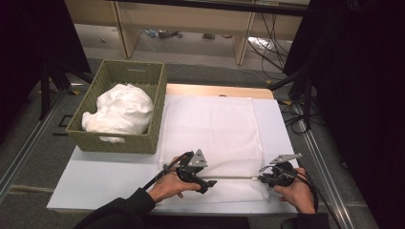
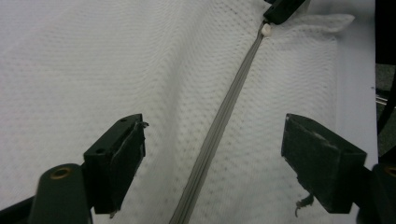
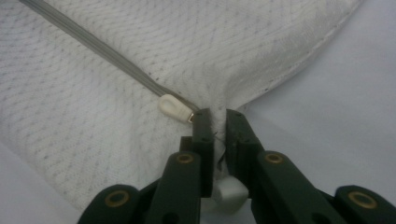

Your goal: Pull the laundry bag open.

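A white mesh bag lies flat on the table, its grey zipper running along the near edge. My left gripper hovers open over the zipper, one jaw on each side and neither touching the cloth. My right gripper is shut on a pinch of the bag's mesh at the zipper's end, right beside the white zipper pull. That pull and the tip of the right gripper lie far along the zipper in the left gripper view.
A green woven basket holding a white bundle stands at the table's far left. The white tabletop is bare around the bag. Its edge lies close to my right hand, with dark cables on the floor beyond.
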